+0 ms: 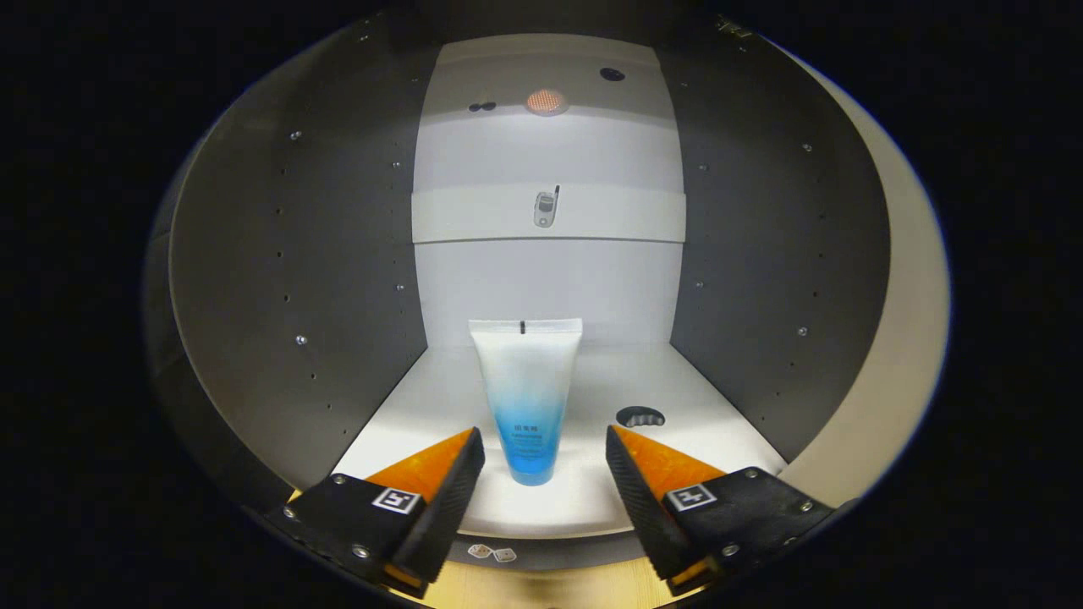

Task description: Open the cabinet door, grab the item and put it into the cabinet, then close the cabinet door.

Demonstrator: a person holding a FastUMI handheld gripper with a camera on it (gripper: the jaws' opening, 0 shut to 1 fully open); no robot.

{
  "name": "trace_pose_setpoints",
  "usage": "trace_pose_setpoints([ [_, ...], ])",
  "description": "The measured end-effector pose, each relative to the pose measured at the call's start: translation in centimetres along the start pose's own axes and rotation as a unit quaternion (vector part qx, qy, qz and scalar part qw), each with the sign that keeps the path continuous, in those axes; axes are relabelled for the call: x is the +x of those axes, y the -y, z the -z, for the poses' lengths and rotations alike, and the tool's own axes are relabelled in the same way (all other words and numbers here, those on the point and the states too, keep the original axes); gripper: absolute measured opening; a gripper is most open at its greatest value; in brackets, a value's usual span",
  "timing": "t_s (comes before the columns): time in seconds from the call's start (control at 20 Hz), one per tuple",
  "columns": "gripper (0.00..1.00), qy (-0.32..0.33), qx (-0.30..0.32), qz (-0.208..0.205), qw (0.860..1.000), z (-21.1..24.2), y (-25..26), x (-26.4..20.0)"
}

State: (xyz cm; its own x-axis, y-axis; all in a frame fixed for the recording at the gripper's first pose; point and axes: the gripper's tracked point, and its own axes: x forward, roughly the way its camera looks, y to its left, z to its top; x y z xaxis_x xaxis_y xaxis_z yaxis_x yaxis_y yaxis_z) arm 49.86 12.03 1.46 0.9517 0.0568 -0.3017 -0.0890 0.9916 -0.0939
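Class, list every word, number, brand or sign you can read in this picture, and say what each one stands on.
Tube, standing on the cabinet shelf between the open tongs: dark print on its blue part, too blurred to read.
Tongs, each finger: a square black-and-white marker, a pattern and not text.
Sticker on the upper shelf's front edge: a phone picture, no words.
No readable text anywhere.

Tongs agape, level, empty

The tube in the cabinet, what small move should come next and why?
Probably draw the hand-held gripper straight back out. The tube stands cap-down on the cabinet shelf, and the open fingers flank it without touching, so it looks released; only closing the door is left.
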Motion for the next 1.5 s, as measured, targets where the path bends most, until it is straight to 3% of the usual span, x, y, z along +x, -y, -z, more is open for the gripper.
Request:
trace_pose_setpoints([
  [0.05,0.94,0.004,0.001,-0.002,1.000,-0.1,0.2,-0.6],
  [0.3,0.95,0.051,-0.003,-0.004,0.999,-2.3,1.5,-6.0],
  [0.6,0.94,0.136,-0.013,0.011,0.991,-4.5,4.1,-17.2],
  [1.2,0.94,0.197,-0.006,0.060,0.979,-1.7,12.8,-36.4],
  [1.5,0.92,0.196,-0.002,0.077,0.978,0.4,15.9,-42.6],
])
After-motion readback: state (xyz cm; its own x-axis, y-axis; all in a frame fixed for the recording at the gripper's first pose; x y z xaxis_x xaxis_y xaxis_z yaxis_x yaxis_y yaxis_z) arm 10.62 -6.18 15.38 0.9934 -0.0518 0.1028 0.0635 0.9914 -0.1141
